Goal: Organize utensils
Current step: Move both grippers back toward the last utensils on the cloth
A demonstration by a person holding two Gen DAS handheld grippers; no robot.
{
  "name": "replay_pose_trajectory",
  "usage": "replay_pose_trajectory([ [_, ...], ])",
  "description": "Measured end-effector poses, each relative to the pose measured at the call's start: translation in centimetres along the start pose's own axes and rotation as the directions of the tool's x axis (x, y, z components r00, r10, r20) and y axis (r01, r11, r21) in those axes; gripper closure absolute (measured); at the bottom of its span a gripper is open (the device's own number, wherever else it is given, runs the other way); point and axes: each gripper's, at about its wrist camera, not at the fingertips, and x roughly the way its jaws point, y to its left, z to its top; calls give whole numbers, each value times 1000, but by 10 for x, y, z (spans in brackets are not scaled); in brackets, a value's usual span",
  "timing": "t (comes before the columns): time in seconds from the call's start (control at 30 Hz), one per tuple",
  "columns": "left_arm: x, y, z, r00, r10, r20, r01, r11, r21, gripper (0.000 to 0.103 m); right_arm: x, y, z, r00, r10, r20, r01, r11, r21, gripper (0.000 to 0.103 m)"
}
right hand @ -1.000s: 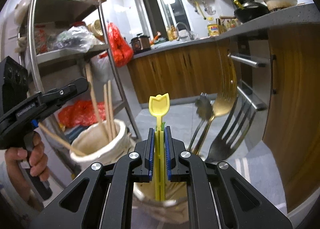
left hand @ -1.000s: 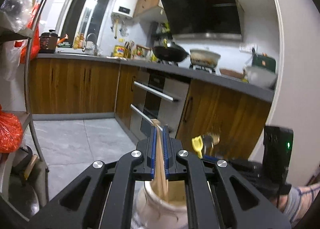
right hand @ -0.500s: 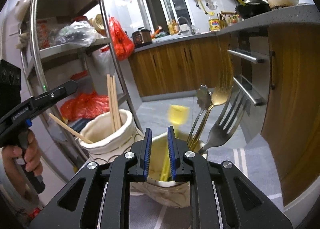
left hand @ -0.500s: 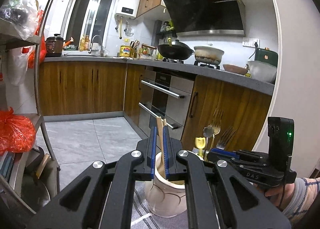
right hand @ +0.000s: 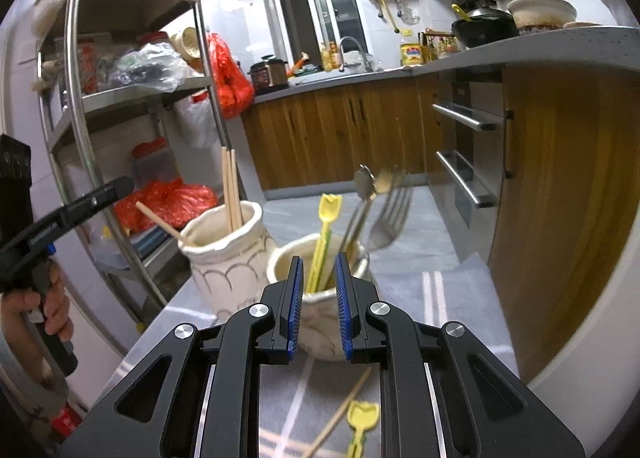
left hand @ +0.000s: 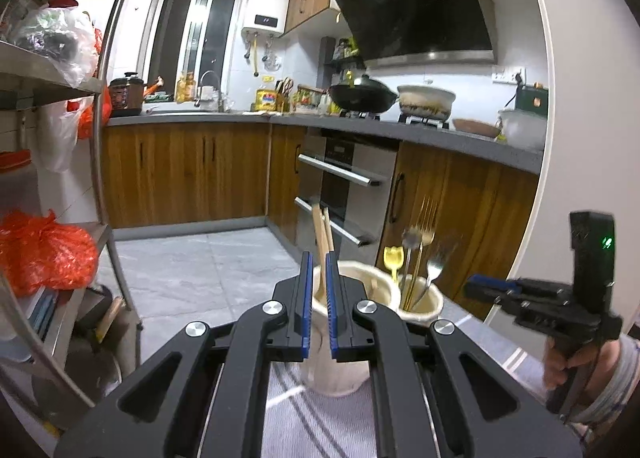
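Two cream ceramic jars stand on a grey striped cloth. The left jar [right hand: 224, 258] holds wooden chopsticks [right hand: 231, 186]; it also shows in the left wrist view [left hand: 344, 338] with the chopsticks [left hand: 322, 242]. The right jar [right hand: 316, 298] holds a yellow tulip-topped pick [right hand: 326, 234], a spoon and forks [right hand: 384, 218]. My right gripper [right hand: 316, 290] is open and empty just before that jar. My left gripper [left hand: 316, 290] is open and empty just before the chopstick jar. A second yellow pick [right hand: 360, 422] and a loose chopstick [right hand: 340, 414] lie on the cloth.
A metal shelf rack [right hand: 80, 106] with bags stands to the left. Wooden kitchen cabinets [left hand: 180, 174] and an oven [left hand: 344, 186] lie beyond. The white table edge [right hand: 580, 338] curves on the right. The right gripper also shows in the left wrist view [left hand: 500, 290].
My left gripper let go of the chopsticks into the left jar and drew back. My right gripper let go of the yellow pick into the right jar and drew back.
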Motion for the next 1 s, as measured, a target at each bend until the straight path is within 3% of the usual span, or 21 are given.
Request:
replay_pose_trajectory([
  [0.1, -3, -6, -8, 1000, 2, -15, -2, 1000, -7, 97, -7, -4, -5, 1000, -3, 0, 3, 1000, 9, 86],
  [0.17, -3, -11, -13, 1000, 4, -24, -5, 1000, -10, 96, -10, -6, -8, 1000, -16, -3, 16, 1000, 18, 79],
  [0.3, -5, -24, -22, 999, 18, -46, -17, 1000, 12, 94, -15, -8, -14, 999, -46, -9, 46, 999, 7, 60],
  [0.33, -5, -27, -24, 999, 17, -48, -17, 1000, 18, 92, -16, -8, -16, 998, -57, -11, 57, 998, 0, 50],
  [0.4, -7, -32, -28, 999, 10, -53, -9, 1000, 23, 70, -18, -8, -18, 997, -76, -12, 76, 997, -12, 32],
  [0.43, -8, -33, -29, 999, 7, -54, -6, 1000, 23, 65, -19, -8, -19, 996, -84, -10, 84, 996, -17, 23],
  [0.53, -10, -39, -34, 998, 1, -60, 1, 1000, 29, 58, -23, -11, -23, 993, -117, -8, 116, 993, -29, 14],
  [0.73, -10, -42, -45, 996, 14, -83, -13, 1000, 17, 39, -31, -22, -31, 987, -161, -9, 160, 987, -15, 7],
  [0.8, -10, -43, -47, 996, 26, -89, -25, 1000, 14, 26, -33, -26, -34, 986, -168, -14, 168, 986, -14, 6],
  [1.0, -9, -48, -57, 993, 39, -113, -39, 999, -3, 9, -37, -33, -40, 974, -221, -44, 219, 974, -57, 5],
])
